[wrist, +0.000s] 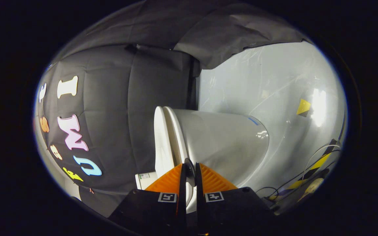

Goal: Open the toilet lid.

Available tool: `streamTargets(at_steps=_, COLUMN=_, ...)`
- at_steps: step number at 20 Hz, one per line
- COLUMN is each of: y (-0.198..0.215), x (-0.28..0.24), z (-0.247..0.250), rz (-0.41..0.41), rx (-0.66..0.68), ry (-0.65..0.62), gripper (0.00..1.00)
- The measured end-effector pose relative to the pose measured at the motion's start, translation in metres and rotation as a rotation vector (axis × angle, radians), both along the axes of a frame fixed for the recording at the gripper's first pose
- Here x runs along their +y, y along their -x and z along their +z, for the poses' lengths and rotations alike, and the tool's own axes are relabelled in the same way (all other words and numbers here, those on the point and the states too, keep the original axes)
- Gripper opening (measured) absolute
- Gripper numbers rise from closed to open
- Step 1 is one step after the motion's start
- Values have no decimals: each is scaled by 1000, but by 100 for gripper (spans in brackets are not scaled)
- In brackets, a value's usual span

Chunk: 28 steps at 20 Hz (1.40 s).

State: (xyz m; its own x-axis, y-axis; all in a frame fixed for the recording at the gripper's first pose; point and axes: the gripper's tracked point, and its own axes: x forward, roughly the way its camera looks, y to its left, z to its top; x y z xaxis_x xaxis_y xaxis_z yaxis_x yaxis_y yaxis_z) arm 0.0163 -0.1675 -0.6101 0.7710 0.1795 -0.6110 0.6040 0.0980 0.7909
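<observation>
Now the fingers (189,170) pinch the rim of the glossy white plastic toilet lid (221,141), black cloth wall (117,108) at 9 o'clock.

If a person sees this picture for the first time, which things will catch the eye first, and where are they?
First the white toilet, seen turned on its side by the rolled camera, lying just ahead of the fingers with its lid and seat stacked on the side towards the black cloth wall. Next the gripper, its fingers nearly closed around the thin lid edge. Beyond the toilet, a shiny white floor with a small yellow marker.
</observation>
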Motion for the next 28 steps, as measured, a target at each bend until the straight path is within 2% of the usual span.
streamTargets(at_steps=2, y=0, x=-1, z=3, rz=-1, rx=-23, ry=-4, gripper=17)
streamTargets(at_steps=3, y=-11, x=-2, z=-4, rz=-37, rx=-35, ry=-7, gripper=11)
streamTargets(at_steps=4, y=-1, x=-3, z=-1, rz=-19, rx=-31, ry=-8, gripper=5)
streamTargets(at_steps=7, y=-2, x=-1, z=9, rz=-11, rx=-6, ry=34, gripper=5)
streamTargets(at_steps=11, y=-9, x=4, z=42, rz=67, rx=3, ry=176, gripper=5)
streamTargets(at_steps=16, y=-21, x=19, z=95, rz=126, rx=4, ry=349, gripper=5)
streamTargets(at_steps=20, y=-32, x=40, z=149, rz=195, rx=-30, ry=490, gripper=5)
streamTargets(at_steps=28, y=-62, x=118, z=261, rz=348, rx=-106, ry=836, gripper=5)
